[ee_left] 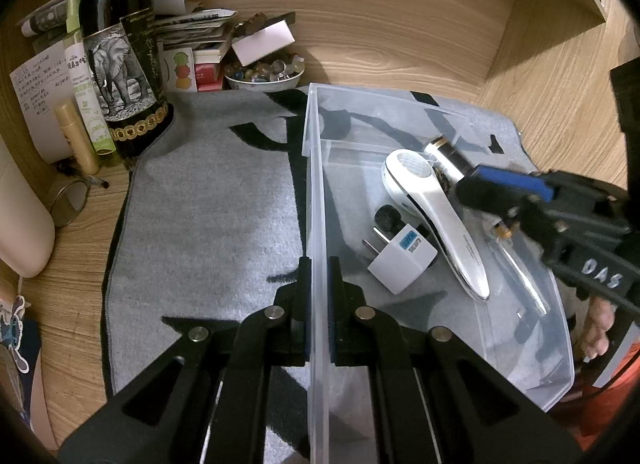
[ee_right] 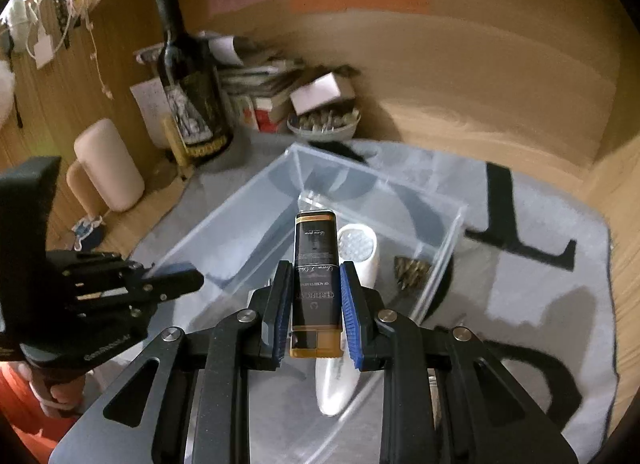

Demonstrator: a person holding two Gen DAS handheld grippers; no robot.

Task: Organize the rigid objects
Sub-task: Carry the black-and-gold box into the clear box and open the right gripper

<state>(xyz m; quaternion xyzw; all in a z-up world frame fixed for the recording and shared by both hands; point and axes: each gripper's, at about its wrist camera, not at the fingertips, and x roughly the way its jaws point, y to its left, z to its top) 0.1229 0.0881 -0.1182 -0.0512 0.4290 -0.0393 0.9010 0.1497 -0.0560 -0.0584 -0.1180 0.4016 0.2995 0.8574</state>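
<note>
A clear plastic bin (ee_left: 316,168) stands on a grey mat (ee_left: 208,204). My left gripper (ee_left: 319,264) is shut on the bin's near wall. Inside lie a white handheld device (ee_left: 436,220), a white plug adapter (ee_left: 402,260) and a small black round piece (ee_left: 387,216). My right gripper (ee_right: 314,276) is shut on a black and gold box (ee_right: 316,276) and holds it over the bin (ee_right: 240,224), above the white device (ee_right: 360,248). The box also shows in the left wrist view (ee_left: 448,156), in my right gripper (ee_left: 468,180). A pinecone (ee_right: 410,270) lies in the bin.
A wine bottle (ee_left: 124,64), a spray bottle (ee_left: 86,84), a beige tube (ee_left: 76,132), stacked papers (ee_left: 192,28) and a bowl of beads (ee_left: 264,74) crowd the back left corner. Wooden walls enclose the desk. A beige cylinder (ee_right: 108,164) stands left.
</note>
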